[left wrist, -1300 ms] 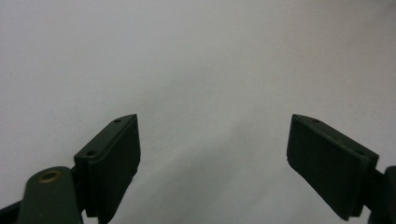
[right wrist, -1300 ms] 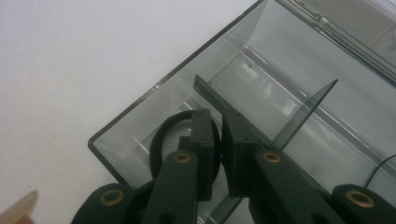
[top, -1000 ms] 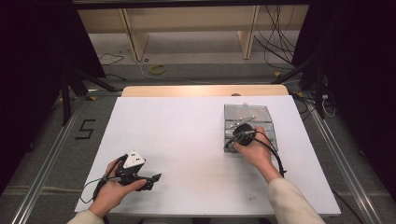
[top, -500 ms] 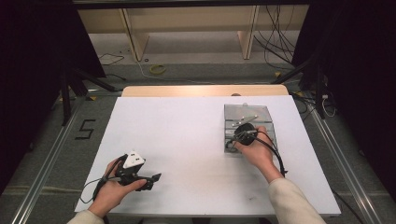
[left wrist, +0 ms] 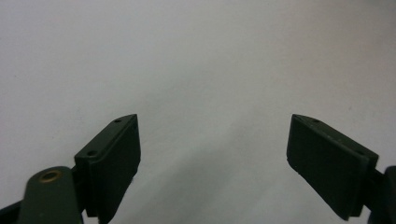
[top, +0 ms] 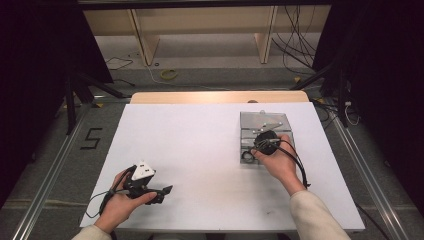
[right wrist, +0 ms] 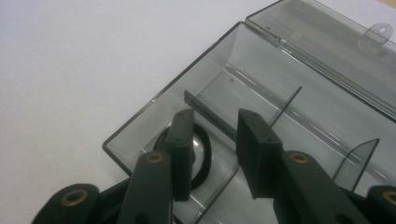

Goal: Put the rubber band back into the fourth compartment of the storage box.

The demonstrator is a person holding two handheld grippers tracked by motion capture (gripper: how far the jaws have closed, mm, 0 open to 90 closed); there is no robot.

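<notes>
Two hand-held grippers are in my hands over the white tabletop [top: 200,150]. My right hand-held gripper [right wrist: 215,154] hangs over the near end of the clear box [right wrist: 224,88], which sits on the right half of the tabletop with its lid [right wrist: 327,32] lying open on the far side. Its jaws have just been opening and now stand a little apart, pressing on nothing. A black ring [right wrist: 203,161] lies flat in the box's near corner compartment, under and just beside one jaw. My left hand-held gripper [left wrist: 212,140] rests near the front left of the tabletop, jaws wide with nothing between them.
</notes>
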